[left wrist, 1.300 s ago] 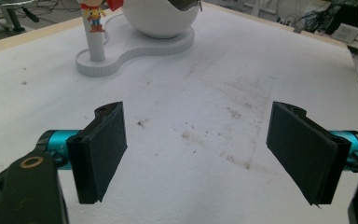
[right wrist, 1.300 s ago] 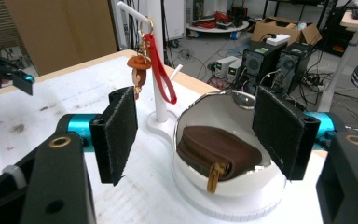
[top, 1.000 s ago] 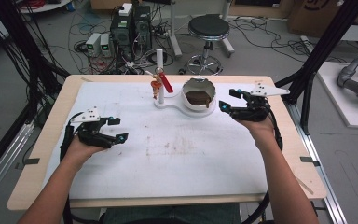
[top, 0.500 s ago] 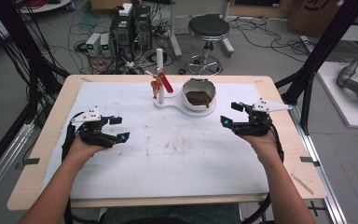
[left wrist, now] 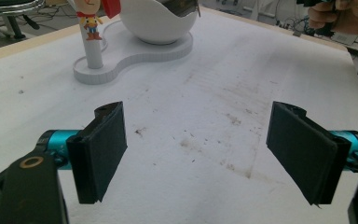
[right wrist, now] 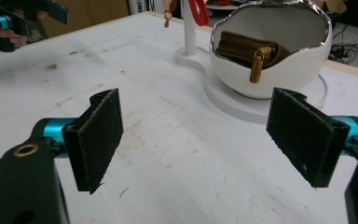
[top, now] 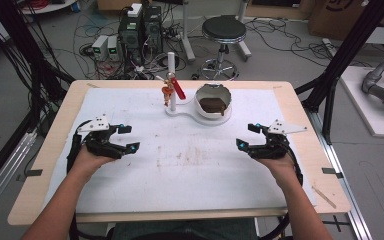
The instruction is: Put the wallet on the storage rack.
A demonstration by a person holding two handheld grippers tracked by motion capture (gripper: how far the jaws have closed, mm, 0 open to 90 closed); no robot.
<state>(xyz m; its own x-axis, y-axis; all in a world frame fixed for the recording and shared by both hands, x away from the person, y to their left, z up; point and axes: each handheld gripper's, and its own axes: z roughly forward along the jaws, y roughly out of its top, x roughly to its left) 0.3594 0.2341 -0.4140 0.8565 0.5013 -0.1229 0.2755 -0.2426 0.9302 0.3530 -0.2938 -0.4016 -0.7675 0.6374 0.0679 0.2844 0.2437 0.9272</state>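
A white egg-shaped bowl [top: 211, 105] with a broken-shell rim stands on a white base [top: 186, 111] at the table's far middle. Inside it lies a brown zipped pouch [right wrist: 244, 48] with a tan pull tab. A white post [top: 171, 75] on the same base carries a small figurine [left wrist: 92, 23] and a red tag [top: 179, 89]. My left gripper [top: 130, 137] rests low over the left of the mat, open and empty. My right gripper [top: 246, 136] sits low at the right, in front of the bowl. Its jaws have just been opening, and nothing is between them.
A stained white mat [top: 190, 155] covers the wooden table [top: 310, 145]. Behind the table are a stool [top: 224, 30], computer boxes [top: 141, 25] and loose cables on the floor. Black frame poles [top: 345, 55] stand at both sides.
My right gripper has come down and back from beside the bowl towards the mat, and its jaws have spread wider. The left gripper has kept still.
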